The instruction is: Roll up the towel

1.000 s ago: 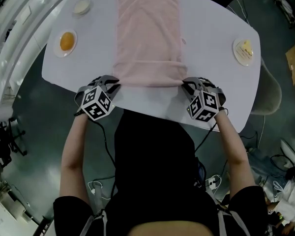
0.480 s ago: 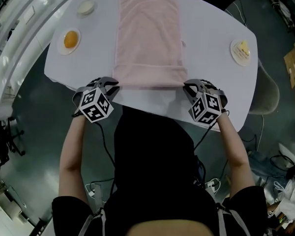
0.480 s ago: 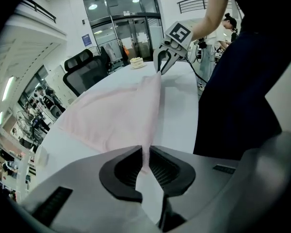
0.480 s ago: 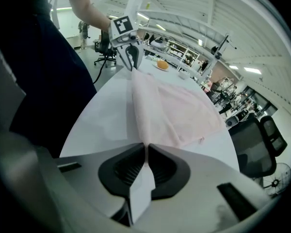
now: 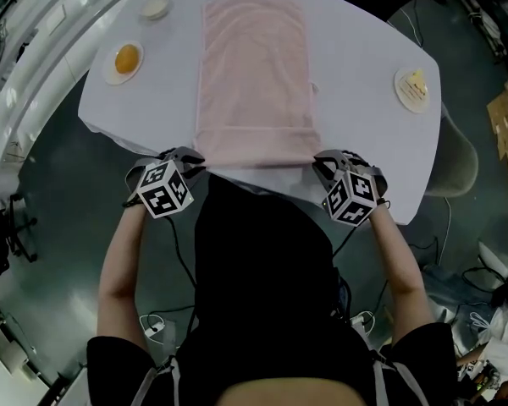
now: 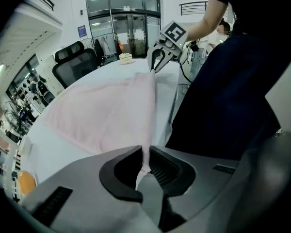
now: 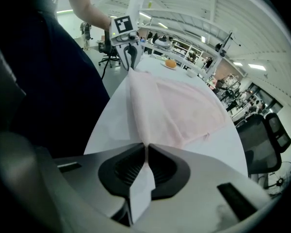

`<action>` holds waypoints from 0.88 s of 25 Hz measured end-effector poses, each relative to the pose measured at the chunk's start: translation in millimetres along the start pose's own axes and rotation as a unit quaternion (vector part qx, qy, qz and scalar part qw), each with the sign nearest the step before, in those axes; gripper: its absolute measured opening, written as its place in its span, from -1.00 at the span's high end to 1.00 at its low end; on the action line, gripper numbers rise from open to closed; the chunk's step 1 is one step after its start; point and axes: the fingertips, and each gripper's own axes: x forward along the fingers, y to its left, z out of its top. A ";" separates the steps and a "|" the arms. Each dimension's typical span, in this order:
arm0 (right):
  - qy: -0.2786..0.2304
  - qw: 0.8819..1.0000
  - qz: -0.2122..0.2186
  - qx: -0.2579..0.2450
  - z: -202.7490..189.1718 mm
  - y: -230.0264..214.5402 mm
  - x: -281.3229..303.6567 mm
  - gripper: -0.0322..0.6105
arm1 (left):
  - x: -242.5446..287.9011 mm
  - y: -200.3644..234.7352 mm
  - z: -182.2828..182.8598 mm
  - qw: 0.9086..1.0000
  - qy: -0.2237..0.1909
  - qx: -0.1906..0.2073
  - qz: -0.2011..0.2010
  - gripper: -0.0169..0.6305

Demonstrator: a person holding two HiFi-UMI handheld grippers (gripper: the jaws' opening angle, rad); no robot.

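A long pink towel (image 5: 254,66) lies lengthwise down the middle of the white table (image 5: 356,100), its near end folded over once. My left gripper (image 5: 195,157) is shut on the near left corner of the towel (image 6: 111,115), and the cloth shows pinched between its jaws. My right gripper (image 5: 320,161) is shut on the near right corner of the towel (image 7: 179,106). Both corners are lifted slightly off the table at its near edge. Each gripper view shows the other gripper (image 6: 157,57) (image 7: 128,50) at the far end of the fold.
A plate with an orange item (image 5: 125,60) and a small dish (image 5: 155,8) stand at the table's left. A plate with food (image 5: 413,87) sits near the right edge. A chair (image 5: 461,155) stands to the right, and cables lie on the floor.
Both grippers have drawn the towel's near end toward the person, up to the table's near edge. The towel has slid along with them.
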 end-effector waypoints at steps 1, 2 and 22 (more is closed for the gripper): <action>0.001 1.000 0.002 0.000 -0.5 2.0 -0.6 0.81 | -0.6 -3.0 0.1 1.000 0.000 0.000 -0.003 0.80; 0.001 1.000 0.003 -0.001 -0.5 2.4 -1.4 0.81 | -1.4 -4.0 0.9 1.000 -0.002 -0.002 -0.002 0.80; -0.068 0.991 -0.051 0.104 40.8 -89.4 -24.2 0.81 | -54.8 89.3 33.7 0.989 -0.083 -0.087 0.084 0.80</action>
